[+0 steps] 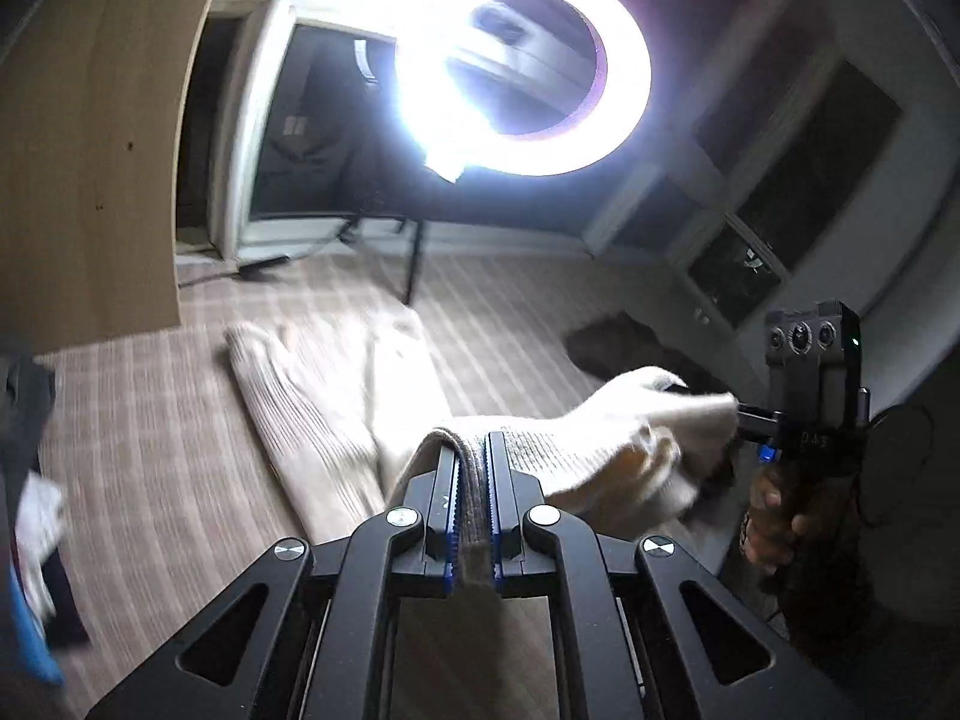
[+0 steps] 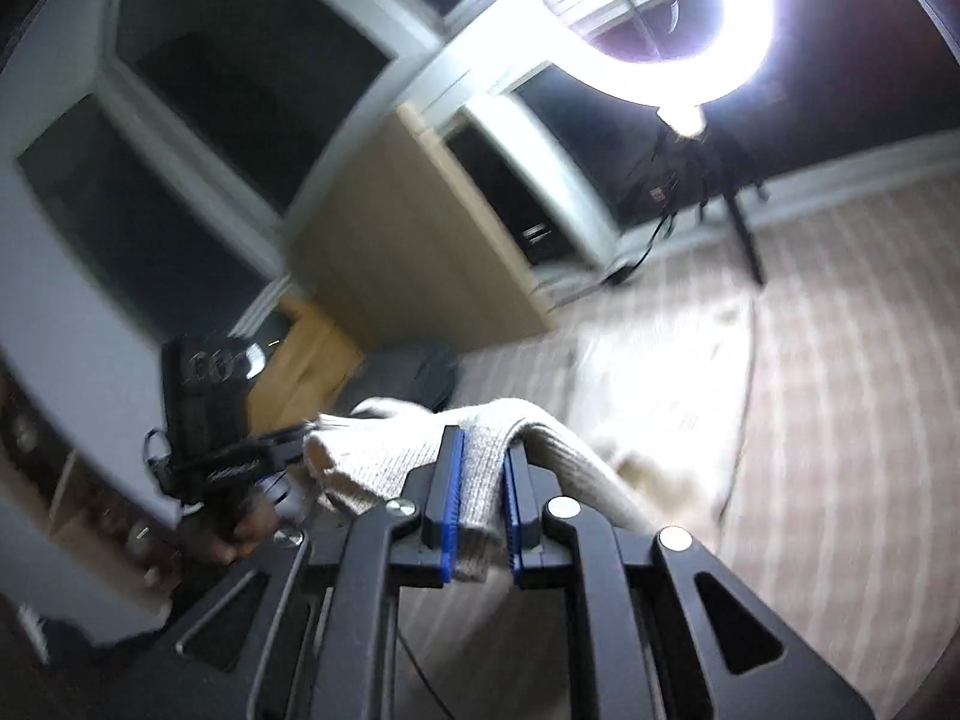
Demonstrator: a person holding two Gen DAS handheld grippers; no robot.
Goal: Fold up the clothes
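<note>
Left gripper: your jaws pinch the cream sweater's ribbed edge.
Right gripper: your jaws pinch the same edge.
Sweater: edge lifted between your grippers, body trailing onto the striped surface.

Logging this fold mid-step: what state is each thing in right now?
Sweater: cream knit, one edge lifted, the rest lying on the striped surface.
Left gripper: shut on the sweater's edge.
Right gripper: shut on the sweater's edge.
Ring light: on.
</note>
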